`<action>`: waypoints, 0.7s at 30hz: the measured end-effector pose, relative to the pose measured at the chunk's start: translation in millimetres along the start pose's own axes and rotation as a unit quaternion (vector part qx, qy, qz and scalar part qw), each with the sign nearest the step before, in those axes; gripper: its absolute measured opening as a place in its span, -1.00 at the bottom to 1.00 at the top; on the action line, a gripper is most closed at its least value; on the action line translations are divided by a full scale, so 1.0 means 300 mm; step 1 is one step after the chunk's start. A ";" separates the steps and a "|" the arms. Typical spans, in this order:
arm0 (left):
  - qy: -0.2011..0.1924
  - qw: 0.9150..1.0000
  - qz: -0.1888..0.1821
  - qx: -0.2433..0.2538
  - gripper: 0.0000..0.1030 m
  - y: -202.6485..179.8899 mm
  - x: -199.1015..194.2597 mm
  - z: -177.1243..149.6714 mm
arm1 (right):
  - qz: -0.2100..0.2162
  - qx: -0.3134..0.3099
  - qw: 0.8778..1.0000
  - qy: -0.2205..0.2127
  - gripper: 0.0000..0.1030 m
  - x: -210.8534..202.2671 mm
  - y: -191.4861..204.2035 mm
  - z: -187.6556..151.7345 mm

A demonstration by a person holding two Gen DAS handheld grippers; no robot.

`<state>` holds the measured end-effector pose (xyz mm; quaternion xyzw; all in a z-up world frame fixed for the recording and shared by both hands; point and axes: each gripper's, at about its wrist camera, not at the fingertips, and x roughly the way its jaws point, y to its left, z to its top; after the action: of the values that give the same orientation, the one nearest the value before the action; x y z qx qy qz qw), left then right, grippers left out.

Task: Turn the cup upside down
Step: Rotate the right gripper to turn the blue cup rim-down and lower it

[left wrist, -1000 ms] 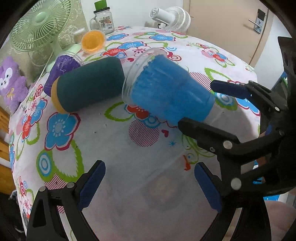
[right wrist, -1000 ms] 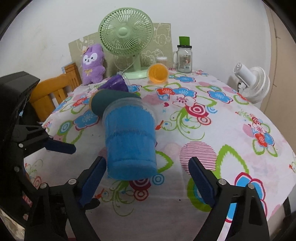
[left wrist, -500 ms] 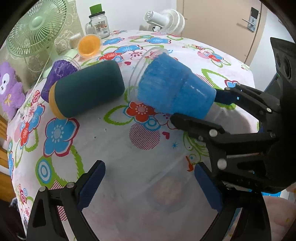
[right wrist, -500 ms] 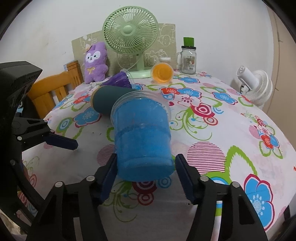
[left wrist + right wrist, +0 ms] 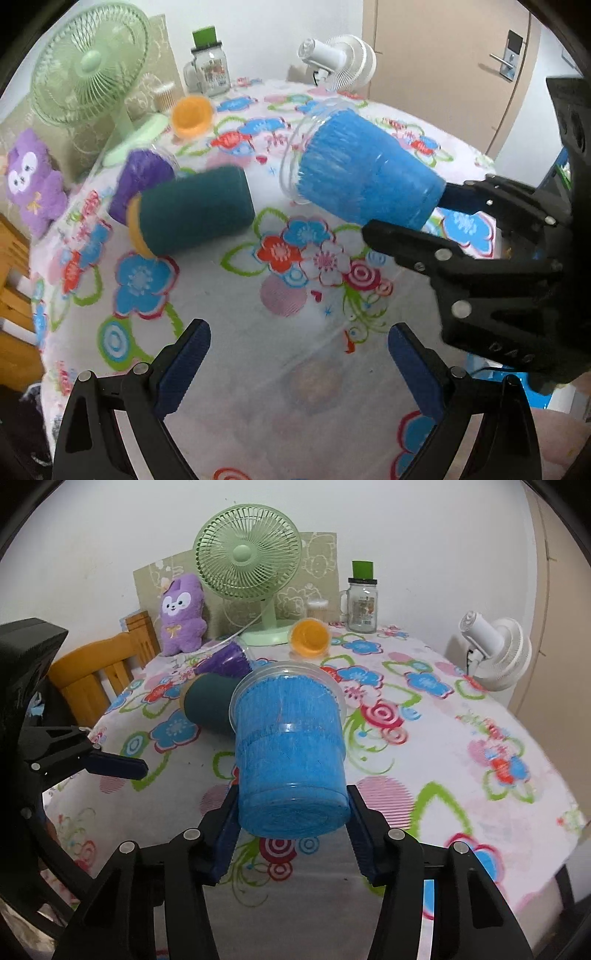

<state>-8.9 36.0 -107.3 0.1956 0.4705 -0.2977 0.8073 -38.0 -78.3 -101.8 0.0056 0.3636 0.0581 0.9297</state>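
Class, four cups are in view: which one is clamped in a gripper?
The blue cup, clamped at its base by the right gripper; the teal, purple and orange cups lie untouched.

Floral-clothed table (image 5: 461, 716); on it a green fan (image 5: 247, 554), glass jar (image 5: 362, 605), and teal cup (image 5: 195, 210), orange cup (image 5: 310, 638) on their sides.

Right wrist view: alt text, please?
The right tongs grip the base of a blue cup, held tilted above the floral tablecloth. Behind lie a dark green cup and an orange cup.
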 end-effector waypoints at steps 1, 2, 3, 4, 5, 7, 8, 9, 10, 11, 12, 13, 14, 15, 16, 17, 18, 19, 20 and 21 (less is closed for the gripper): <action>-0.003 1.000 0.000 -0.004 0.91 -0.002 -0.023 0.011 | 0.000 0.000 1.000 0.008 0.10 -0.020 -0.002 0.025; -0.004 1.000 -0.001 -0.008 0.91 -0.004 -0.038 0.021 | 0.001 0.001 1.000 0.015 0.10 -0.035 -0.005 0.044; -0.007 1.000 0.000 -0.013 0.91 -0.002 -0.056 0.031 | 0.001 0.002 1.000 0.024 0.10 -0.054 -0.010 0.073; -0.011 1.000 0.003 -0.020 0.91 0.001 -0.072 0.039 | 0.002 0.003 1.000 0.031 0.10 -0.065 -0.014 0.089; -0.015 0.999 0.006 -0.028 0.91 0.005 -0.086 0.047 | 0.002 0.002 0.999 0.040 0.10 -0.075 -0.015 0.107; -0.020 0.998 0.010 -0.051 0.91 0.019 -0.107 0.059 | 0.002 -0.005 0.998 0.058 0.10 -0.089 -0.017 0.142; -0.021 0.998 0.012 -0.064 0.91 0.025 -0.112 0.064 | 0.001 -0.011 0.998 0.062 0.10 -0.094 -0.016 0.158; -0.021 0.997 0.015 -0.078 0.91 0.034 -0.115 0.069 | 0.002 -0.018 0.998 0.065 0.10 -0.100 -0.013 0.170; -0.021 0.995 0.018 -0.093 0.91 0.041 -0.119 0.073 | 0.004 -0.025 0.997 0.069 0.10 -0.102 -0.011 0.183; -0.021 0.994 0.022 -0.105 0.91 0.045 -0.122 0.073 | 0.006 -0.033 0.996 0.077 0.10 -0.099 -0.009 0.195; -0.021 0.992 0.030 -0.121 0.91 0.051 -0.125 0.077 | 0.009 -0.038 0.996 0.085 0.10 -0.094 -0.009 0.204; -0.021 0.991 0.037 -0.130 0.91 0.051 -0.125 0.073 | 0.013 -0.046 0.994 0.101 0.10 -0.082 -0.010 0.216; -0.019 0.989 0.047 -0.141 0.91 0.053 -0.125 0.075 | 0.013 -0.051 0.992 0.115 0.10 -0.072 -0.012 0.223; -0.019 0.987 0.054 -0.148 0.91 0.055 -0.125 0.075 | 0.018 -0.055 0.990 0.132 0.10 -0.058 -0.017 0.230; -0.020 0.985 0.063 -0.157 0.91 0.056 -0.126 0.075 | 0.026 -0.058 0.988 0.142 0.10 -0.049 -0.022 0.234; -0.017 0.983 0.074 -0.169 0.91 0.056 -0.122 0.076 | 0.035 -0.065 0.986 0.152 0.10 -0.038 -0.028 0.239; -0.014 0.980 0.079 -0.181 0.91 0.057 -0.116 0.076 | 0.040 -0.074 0.984 0.160 0.10 -0.029 -0.028 0.244; -0.013 0.978 0.083 -0.190 0.91 0.057 -0.113 0.074 | 0.043 -0.084 0.982 0.166 0.10 -0.021 -0.027 0.245; -0.009 0.976 0.085 -0.201 0.91 0.056 -0.107 0.073 | 0.046 -0.097 0.979 0.174 0.10 -0.011 -0.027 0.248; -0.005 0.974 0.087 -0.211 0.91 0.052 -0.099 0.070 | 0.047 -0.104 0.977 0.182 0.10 -0.003 -0.028 0.252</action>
<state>3.5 44.0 -70.7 0.0600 0.4997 -0.1215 0.8555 13.3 -84.3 -46.1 -0.0848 0.5181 0.1388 0.8397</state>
